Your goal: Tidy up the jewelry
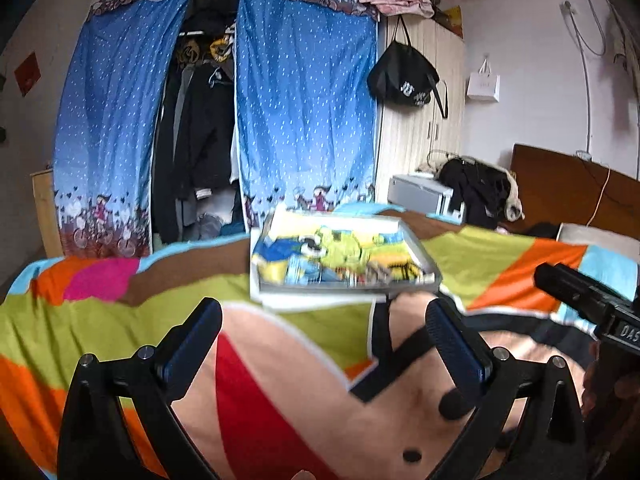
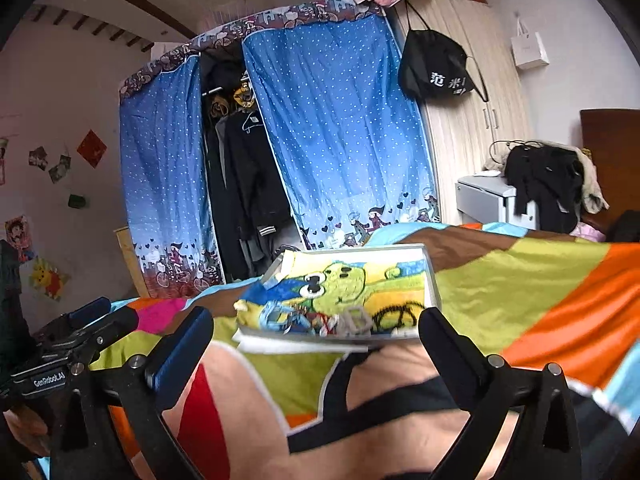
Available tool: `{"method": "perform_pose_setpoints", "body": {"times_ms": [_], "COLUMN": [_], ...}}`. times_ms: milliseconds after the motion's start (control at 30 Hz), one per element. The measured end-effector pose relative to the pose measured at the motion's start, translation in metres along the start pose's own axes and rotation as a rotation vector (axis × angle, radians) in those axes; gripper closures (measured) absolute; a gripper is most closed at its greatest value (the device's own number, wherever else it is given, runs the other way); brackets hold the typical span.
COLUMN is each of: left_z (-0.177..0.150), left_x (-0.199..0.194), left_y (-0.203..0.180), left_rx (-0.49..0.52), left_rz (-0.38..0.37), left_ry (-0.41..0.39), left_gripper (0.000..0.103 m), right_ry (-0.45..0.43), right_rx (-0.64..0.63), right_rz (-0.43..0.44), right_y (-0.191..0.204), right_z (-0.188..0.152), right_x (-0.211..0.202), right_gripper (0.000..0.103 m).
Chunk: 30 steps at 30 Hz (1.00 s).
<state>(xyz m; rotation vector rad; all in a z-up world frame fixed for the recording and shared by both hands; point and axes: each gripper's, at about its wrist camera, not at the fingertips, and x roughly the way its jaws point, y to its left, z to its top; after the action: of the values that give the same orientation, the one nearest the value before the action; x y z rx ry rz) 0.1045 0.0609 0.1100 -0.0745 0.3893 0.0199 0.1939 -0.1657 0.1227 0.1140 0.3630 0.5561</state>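
Note:
A shallow grey-rimmed tray (image 1: 420, 254) lined with a cartoon cloth lies on the bed ahead of both grippers; it also shows in the right wrist view (image 2: 433, 280). Small jewelry pieces (image 2: 352, 322) lie near its front edge, blurred in the left wrist view (image 1: 376, 270). My left gripper (image 1: 324, 334) is open and empty, short of the tray. My right gripper (image 2: 316, 346) is open and empty, its fingers flanking the tray's front edge. The right gripper shows at the right edge of the left view (image 1: 580, 292), the left gripper at the left edge of the right view (image 2: 80, 328).
A colourful patterned blanket (image 1: 120, 312) covers the bed. Behind stands a fabric wardrobe with blue curtains (image 1: 304, 112), a wooden wardrobe with a hanging black bag (image 1: 404, 80), and a grey box with dark clothes (image 1: 476, 192).

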Motion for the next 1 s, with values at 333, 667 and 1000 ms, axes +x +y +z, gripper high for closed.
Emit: {"method": "perform_pose_setpoints", "body": {"times_ms": [333,667,1000], "left_z": [-0.070,-0.099,-0.105], "left_x": [-0.019,-0.018,-0.019], "left_y": [-0.004,0.000,0.000], "left_rx": [-0.015,-0.052,-0.054], "left_rz": [0.038,0.056,0.059], "left_ry": [0.053,0.105,0.126], "left_gripper": [0.003,0.003,0.003], "right_ry": [0.010,0.064,0.091], "right_rx": [-0.041,-0.076,-0.038], "right_rz": [-0.068,-0.086,-0.085], "right_y": [0.017,0.016,0.004], "right_z": [-0.064,-0.110,-0.122], "right_x": [-0.050,-0.054,-0.053], "right_gripper": [0.000,0.000,0.000]}}
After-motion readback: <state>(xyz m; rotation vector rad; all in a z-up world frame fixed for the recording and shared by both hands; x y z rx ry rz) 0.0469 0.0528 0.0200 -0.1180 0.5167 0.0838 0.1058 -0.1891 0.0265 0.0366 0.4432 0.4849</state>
